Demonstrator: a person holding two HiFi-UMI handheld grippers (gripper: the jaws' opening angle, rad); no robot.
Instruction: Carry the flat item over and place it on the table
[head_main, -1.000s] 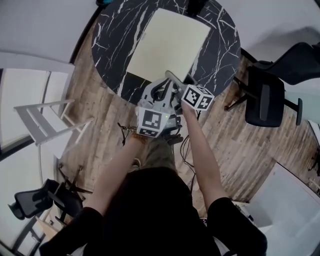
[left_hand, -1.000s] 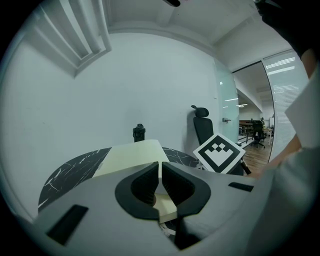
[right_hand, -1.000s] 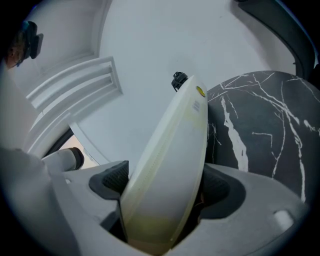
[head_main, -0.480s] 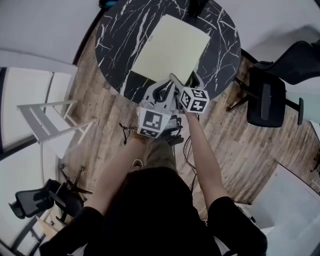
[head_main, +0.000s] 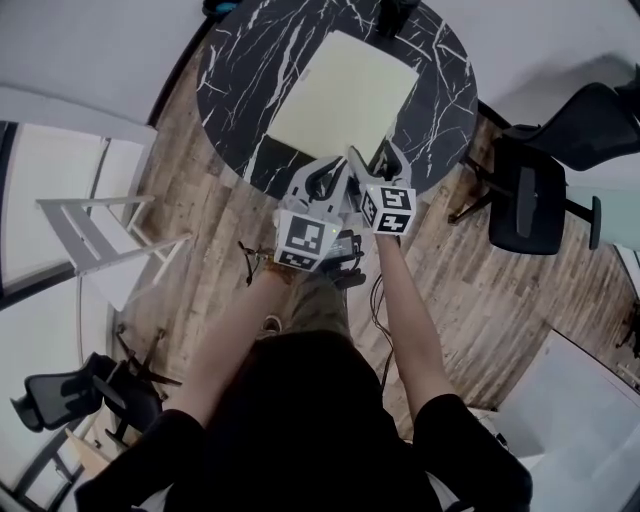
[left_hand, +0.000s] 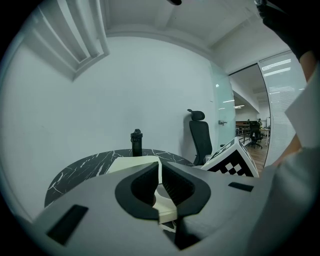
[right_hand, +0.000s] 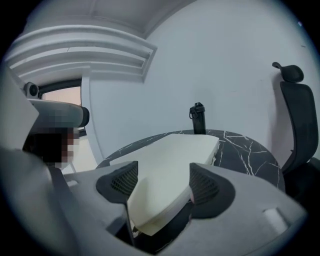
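A flat cream board (head_main: 340, 95) lies on the round black marble table (head_main: 240, 60), its near edge toward me. My left gripper (head_main: 318, 185) is at that near edge. In the left gripper view its jaws are shut on the thin board (left_hand: 132, 162) edge. My right gripper (head_main: 375, 160) is just to the right of it. In the right gripper view a corner of the board (right_hand: 170, 170) lies between its wide jaws, which are closing; the left pad (right_hand: 120, 182) still stands apart from it.
A black bottle (right_hand: 198, 119) stands at the table's far side. Black office chairs stand right of the table (head_main: 530, 200) and at lower left (head_main: 60, 400). A white folding rack (head_main: 90, 240) is on the wooden floor to the left.
Both grippers have edged forward toward the table. The right gripper has turned, so its marker cube shows a different face. The board lies slightly farther in on the table.
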